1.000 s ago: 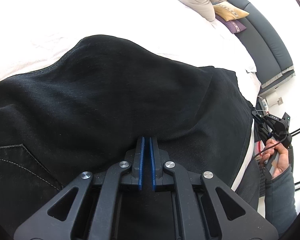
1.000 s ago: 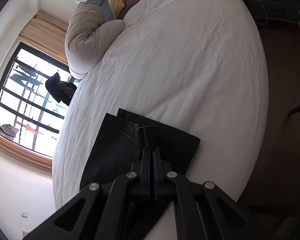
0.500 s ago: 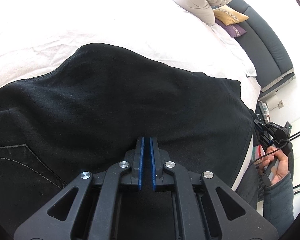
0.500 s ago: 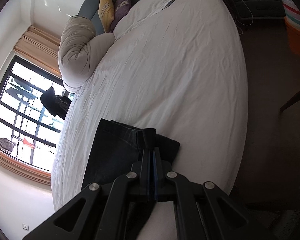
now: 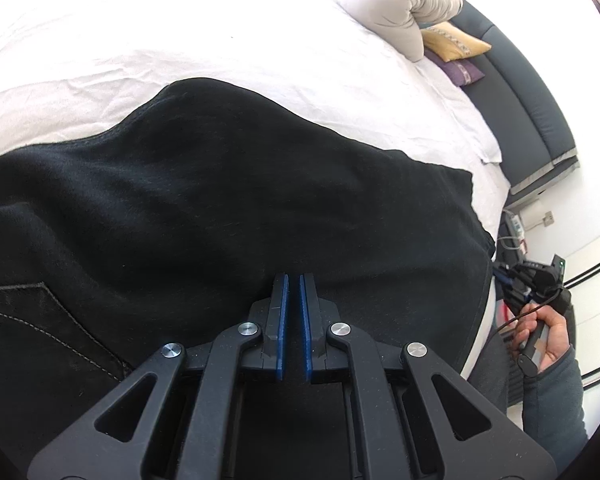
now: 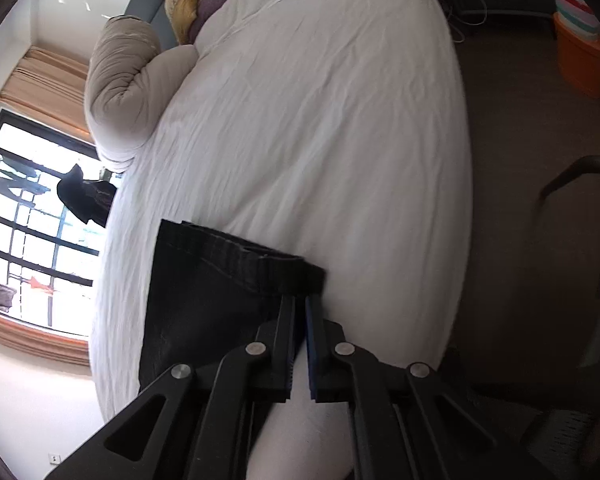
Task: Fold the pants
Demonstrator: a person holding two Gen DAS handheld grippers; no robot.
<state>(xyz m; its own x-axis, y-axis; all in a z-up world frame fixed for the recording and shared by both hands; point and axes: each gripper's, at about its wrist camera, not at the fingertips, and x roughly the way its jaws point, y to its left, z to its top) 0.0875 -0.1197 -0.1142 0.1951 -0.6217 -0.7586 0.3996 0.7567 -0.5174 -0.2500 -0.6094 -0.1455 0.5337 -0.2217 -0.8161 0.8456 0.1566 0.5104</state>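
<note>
The black denim pants [image 5: 227, 216] lie on the white crumpled bed sheet [image 5: 179, 40] and fill the middle and the lower left of the left wrist view; a pocket with pale stitching shows at the lower left. The left gripper [image 5: 293, 280] stands at the lower middle of this frame, its blue-padded jaws pressed almost together, with dark cloth of the pants between them.

In the right wrist view the pants [image 6: 203, 292] are in the lower middle, and their ribbed hem is near the edge of the bed. The right gripper [image 6: 300, 300] is just under this hem; its jaws are opening, and only a narrow gap shows. The tips touch the hem, but whether the pads press on it I cannot tell.

At the right edge of the left wrist view, a hand [image 5: 548, 340] in a grey sleeve holds the right gripper's handle.
</note>
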